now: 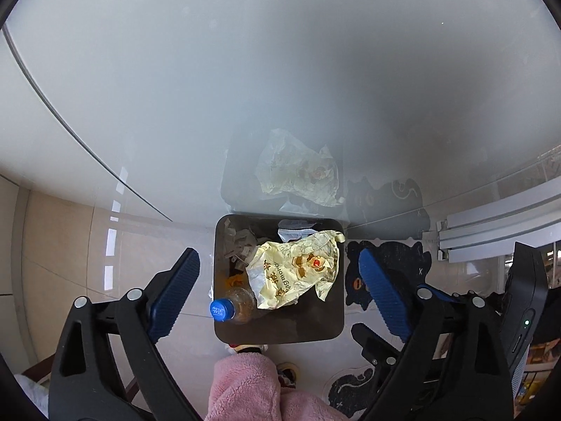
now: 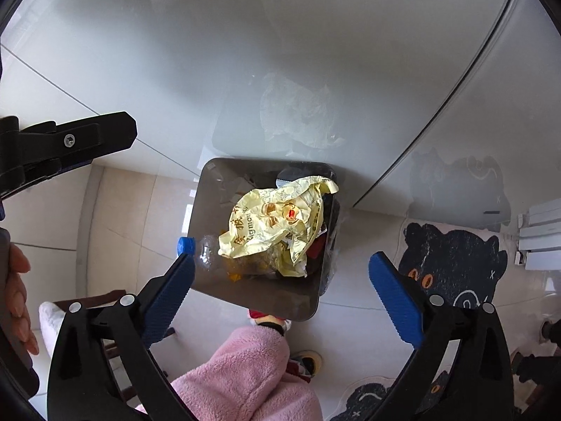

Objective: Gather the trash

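A dark square trash bin (image 1: 315, 329) stands on the floor against a glossy white wall, also in the right wrist view (image 2: 210, 189). In it lie a crumpled yellow wrapper (image 1: 298, 270) (image 2: 273, 224), a clear plastic bottle with a blue cap (image 1: 221, 309) (image 2: 186, 245), and paper scraps (image 1: 240, 245). My left gripper (image 1: 280, 259) hangs open and empty above the bin. My right gripper (image 2: 284, 263) is open and empty above it too. The left gripper's tip (image 2: 101, 137) shows at the left of the right wrist view.
A black cat-shaped floor mat (image 1: 385, 266) (image 2: 452, 263) lies right of the bin. A pink fleece leg (image 1: 252, 386) (image 2: 245, 379) is in front of it. A white rail (image 1: 498, 224) is at the right. The wall mirrors the bin.
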### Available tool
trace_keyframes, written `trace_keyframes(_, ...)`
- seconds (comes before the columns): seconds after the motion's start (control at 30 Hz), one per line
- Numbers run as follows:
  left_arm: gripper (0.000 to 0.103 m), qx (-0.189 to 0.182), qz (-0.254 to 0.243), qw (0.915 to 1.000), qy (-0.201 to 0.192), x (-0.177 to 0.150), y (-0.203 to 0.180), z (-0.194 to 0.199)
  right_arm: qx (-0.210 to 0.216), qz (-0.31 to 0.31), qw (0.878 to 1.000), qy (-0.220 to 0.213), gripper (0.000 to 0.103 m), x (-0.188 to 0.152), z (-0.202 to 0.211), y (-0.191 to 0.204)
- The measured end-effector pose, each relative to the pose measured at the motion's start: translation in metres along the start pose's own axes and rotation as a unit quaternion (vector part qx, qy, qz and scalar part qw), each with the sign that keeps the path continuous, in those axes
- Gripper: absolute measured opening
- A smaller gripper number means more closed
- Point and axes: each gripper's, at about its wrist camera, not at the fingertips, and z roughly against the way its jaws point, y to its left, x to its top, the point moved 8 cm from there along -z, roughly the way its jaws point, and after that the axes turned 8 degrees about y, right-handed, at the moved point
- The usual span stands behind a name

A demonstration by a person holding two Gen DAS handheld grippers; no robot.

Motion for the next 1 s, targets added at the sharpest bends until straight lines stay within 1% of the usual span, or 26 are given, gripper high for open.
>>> trace_keyframes(0.03, 0.095, -0.001, 0.003, 1.0000, -0.006, 0.000, -0.001, 0.008, 0.001, 0.001, 1.000, -0.004, 0.100, -0.001, 0.009, 0.002)
trace_keyframes(0.17, 0.095, 0.000, 0.013, 0.9996, -0.026, -0.004, 0.000, 0.049, 0.005, 0.004, 1.000, -0.025, 0.100, -0.004, 0.050, 0.007)
trace_keyframes(0.47, 0.095, 0.018, 0.002, 0.9951, -0.097, -0.007, -0.016, 0.182, 0.011, -0.003, 0.996, -0.090, 0.100, -0.007, 0.176, 0.010)
trace_keyframes(0.57, 0.095, 0.028, -0.011, 0.9911, -0.130, -0.006, -0.031, 0.229, 0.002, -0.009, 0.992, -0.122, 0.100, -0.003, 0.223, 0.010)
trace_keyframes(0.73, 0.095, 0.047, -0.031, 0.9826, -0.177, -0.001, -0.055, 0.300, 0.006, -0.014, 0.984, -0.179, 0.100, 0.010, 0.299, 0.013)
trace_keyframes(0.9, 0.095, 0.053, -0.040, 0.9760, -0.207, 0.004, -0.071, 0.353, 0.011, -0.021, 0.975, -0.223, 0.100, 0.019, 0.363, 0.018)
trace_keyframes(1.0, 0.095, 0.056, -0.040, 0.9715, -0.227, 0.008, -0.080, 0.381, 0.000, -0.019, 0.969, -0.245, 0.100, 0.023, 0.394, 0.020)
